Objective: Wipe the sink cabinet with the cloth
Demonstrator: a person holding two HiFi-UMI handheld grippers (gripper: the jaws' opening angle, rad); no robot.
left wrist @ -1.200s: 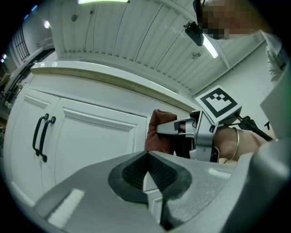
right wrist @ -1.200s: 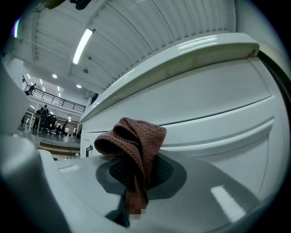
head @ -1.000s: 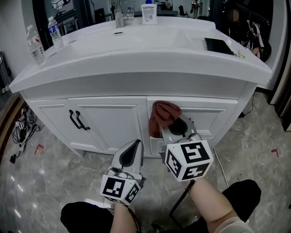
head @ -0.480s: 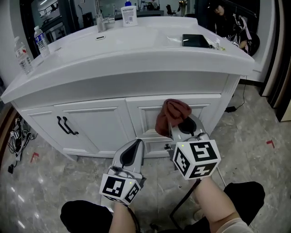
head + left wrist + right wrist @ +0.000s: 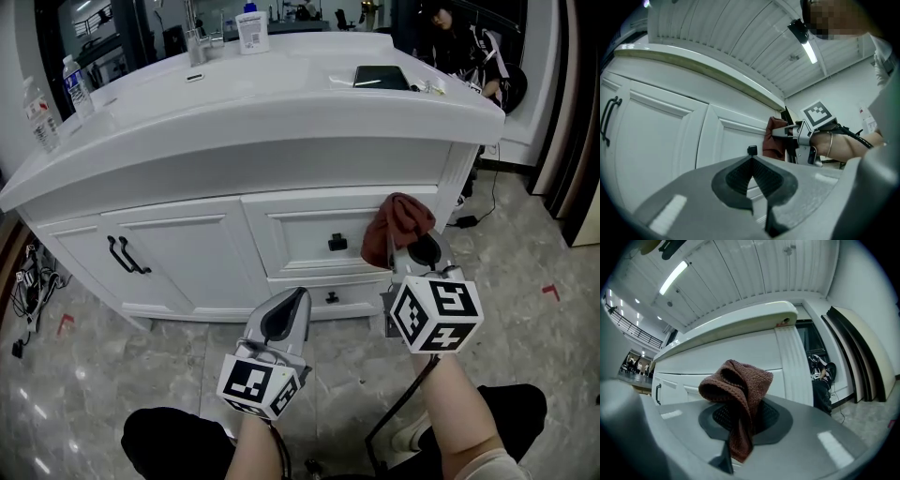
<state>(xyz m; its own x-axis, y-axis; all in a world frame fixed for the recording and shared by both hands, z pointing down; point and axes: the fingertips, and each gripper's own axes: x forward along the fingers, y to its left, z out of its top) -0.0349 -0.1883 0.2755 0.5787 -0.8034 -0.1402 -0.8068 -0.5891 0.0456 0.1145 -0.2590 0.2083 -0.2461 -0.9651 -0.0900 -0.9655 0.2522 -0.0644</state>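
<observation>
Grey marble floor (image 5: 534,328) surrounds a white sink cabinet (image 5: 234,178). Its bench (image 5: 281,103) carries water bottles (image 5: 79,84) at upper left and a dark tablet (image 5: 382,77) toward upper right. Seen from the head, the right gripper (image 5: 405,242) at centre right holds a rust-brown cloth (image 5: 398,217) up to the cabinet front, just right of the upper drawer (image 5: 309,239) and below the bench edge. The left gripper (image 5: 292,305) hangs at lower centre, apart from the cabinet.

From the left gripper view, its fingers are pressed together with nothing between them. Beyond them sits the drawer's black knob (image 5: 752,150), and at centre right the cloth seems to touch the white panel.

From the right gripper view, the fingers clamp the cloth, which bunches above them while a tail hangs down. The cabinet's corner post (image 5: 790,362) stands just behind it.

Wiping looks under way at the right end of the front. No damp streak or mark shows, so how much is already wiped cannot be told. The doors (image 5: 178,258) at left and the lower drawer (image 5: 319,281) are probably yet to be covered.
</observation>
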